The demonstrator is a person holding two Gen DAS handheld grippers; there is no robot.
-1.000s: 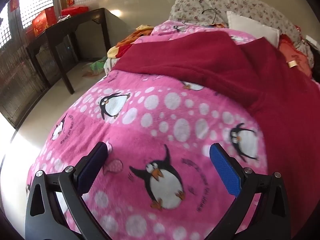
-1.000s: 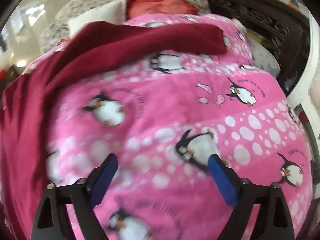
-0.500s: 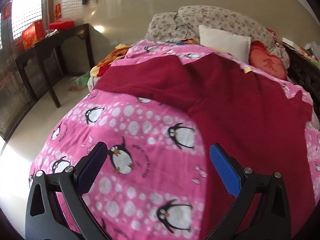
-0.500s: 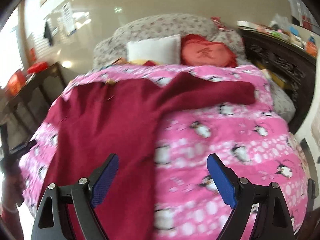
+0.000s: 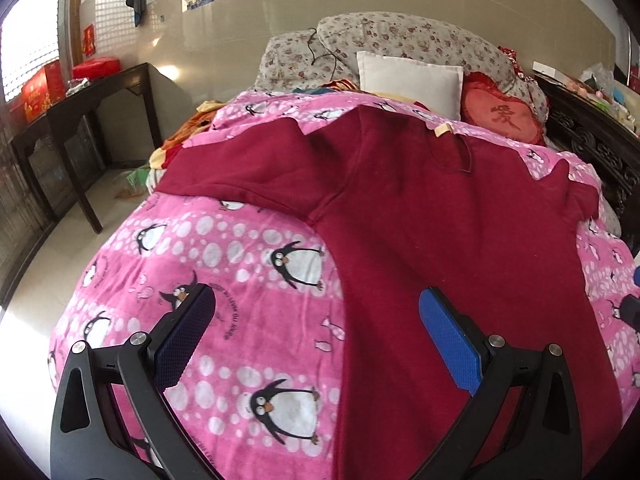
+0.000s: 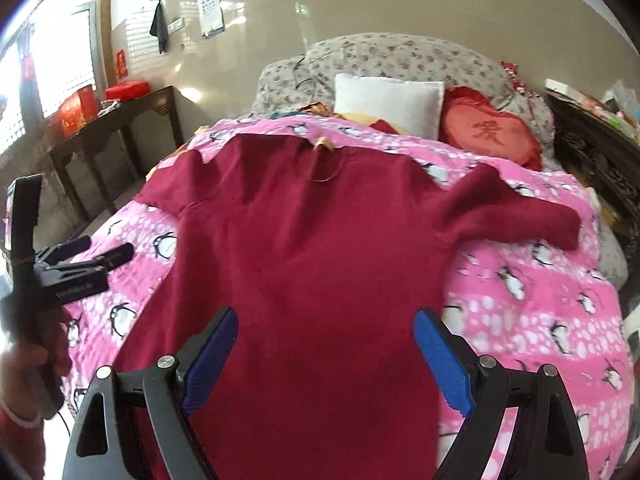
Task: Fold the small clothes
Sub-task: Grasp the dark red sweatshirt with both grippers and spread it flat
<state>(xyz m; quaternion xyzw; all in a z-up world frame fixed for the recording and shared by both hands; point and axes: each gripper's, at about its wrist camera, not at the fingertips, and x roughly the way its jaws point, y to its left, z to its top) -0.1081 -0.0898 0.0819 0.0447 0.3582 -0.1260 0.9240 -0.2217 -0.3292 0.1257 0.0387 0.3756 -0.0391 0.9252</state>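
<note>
A dark red long-sleeved garment [image 5: 440, 216] lies spread flat on the pink penguin blanket [image 5: 224, 264], collar toward the pillows, both sleeves out to the sides. It also shows in the right wrist view [image 6: 316, 264]. My left gripper [image 5: 316, 336] is open and empty, held above the garment's left edge near the hem. My right gripper [image 6: 326, 360] is open and empty above the lower middle of the garment. The left gripper also shows at the left of the right wrist view [image 6: 96, 256].
A white pillow [image 5: 408, 80], a red heart cushion [image 5: 500, 116] and a floral bolster [image 5: 400, 40] lie at the bed's head. A dark side table [image 5: 80, 108] with red boxes stands left. Dark carved furniture [image 5: 592, 136] runs along the right.
Both grippers have pulled back and risen from close over the blanket. The whole garment and the head of the bed have come into view. Both stayed open.
</note>
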